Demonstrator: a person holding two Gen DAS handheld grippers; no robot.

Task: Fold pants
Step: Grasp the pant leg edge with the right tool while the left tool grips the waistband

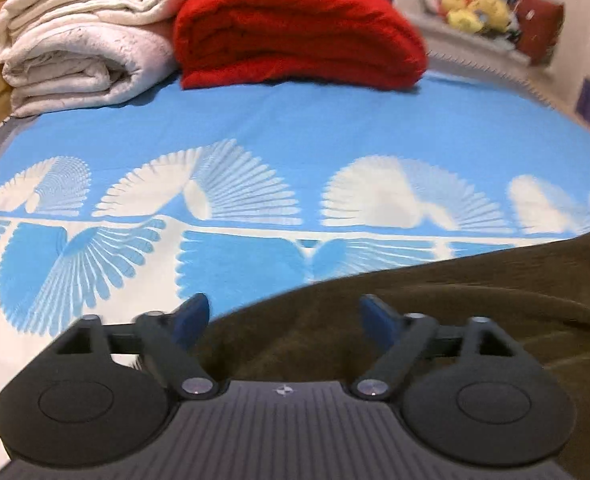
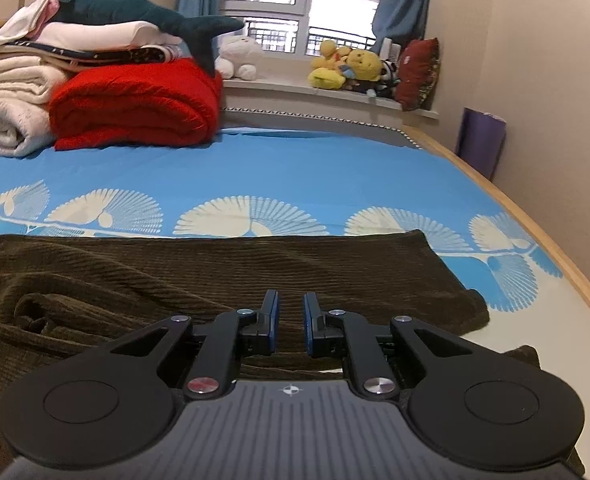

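We see pants (image 2: 215, 272), dark brown corduroy, spread rumpled across near part of bed (image 2: 295, 168). Left tongs (image 1: 283, 312) wide apart over pants' edge, nothing between; that view blurred, so contact with cloth unclear. Right tongs (image 2: 291, 320) nearly together, narrow gap, low over pants, no cloth pinched as far as we see. Red blanket (image 2: 135, 104) folded at far end.
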